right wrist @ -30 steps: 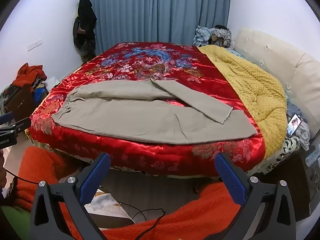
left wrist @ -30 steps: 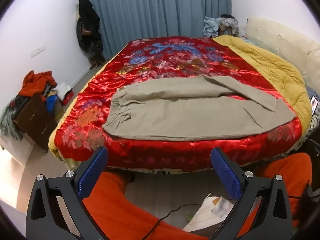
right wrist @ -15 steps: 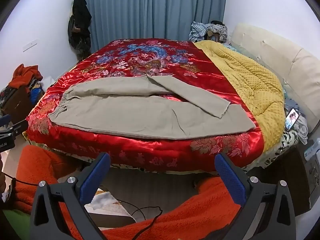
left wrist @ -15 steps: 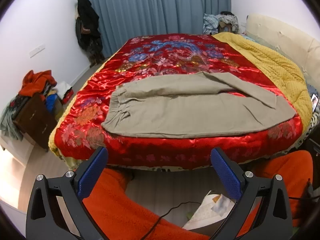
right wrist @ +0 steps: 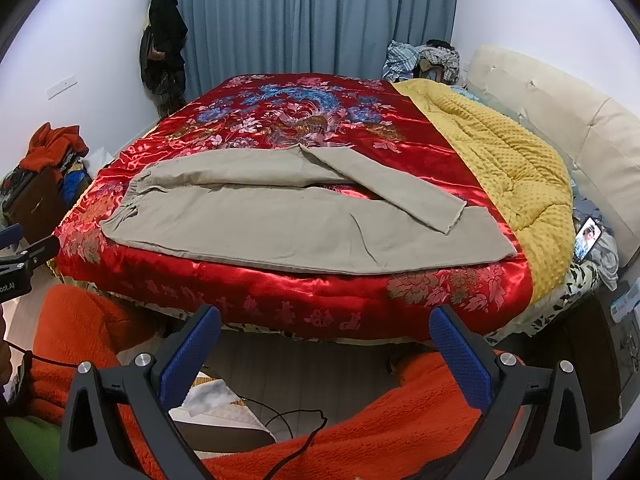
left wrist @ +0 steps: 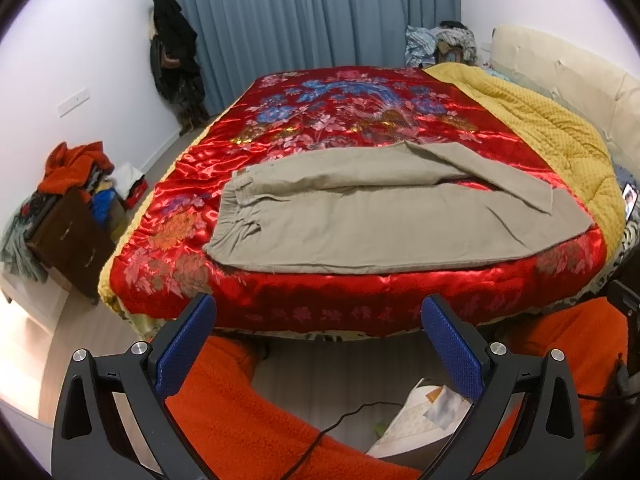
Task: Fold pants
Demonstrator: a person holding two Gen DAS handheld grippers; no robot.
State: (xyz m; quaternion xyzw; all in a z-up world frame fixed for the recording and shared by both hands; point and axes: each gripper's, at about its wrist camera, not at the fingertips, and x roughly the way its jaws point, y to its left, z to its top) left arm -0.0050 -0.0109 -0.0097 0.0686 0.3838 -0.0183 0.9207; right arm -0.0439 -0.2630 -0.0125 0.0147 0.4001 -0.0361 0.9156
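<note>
Beige pants [left wrist: 384, 224] [right wrist: 288, 220] lie flat along the near edge of the bed, on a red floral satin quilt [left wrist: 352, 120] [right wrist: 280, 120]. Their elastic waistband is at the left. The far leg is bent back, and its cuff rests across the near leg at the right. My left gripper [left wrist: 318, 316] is open and empty, held below and in front of the bed edge. My right gripper [right wrist: 326, 326] is also open and empty, at about the same distance short of the bed. The left gripper's tip [right wrist: 24, 256] shows at the right wrist view's left edge.
A yellow blanket [right wrist: 516, 168] covers the bed's right side beside a cream headboard [right wrist: 560, 112]. A lit phone [right wrist: 587, 240] lies on the bed's right edge. The person's orange fleece legs [left wrist: 256, 424] sit below the grippers. A cluttered dresser [left wrist: 68, 232] stands left. Papers and a cable lie on the floor.
Both grippers have risen and tilted, so the bed sits lower and a little closer in both views. The pants have not moved, and both grippers stay open.
</note>
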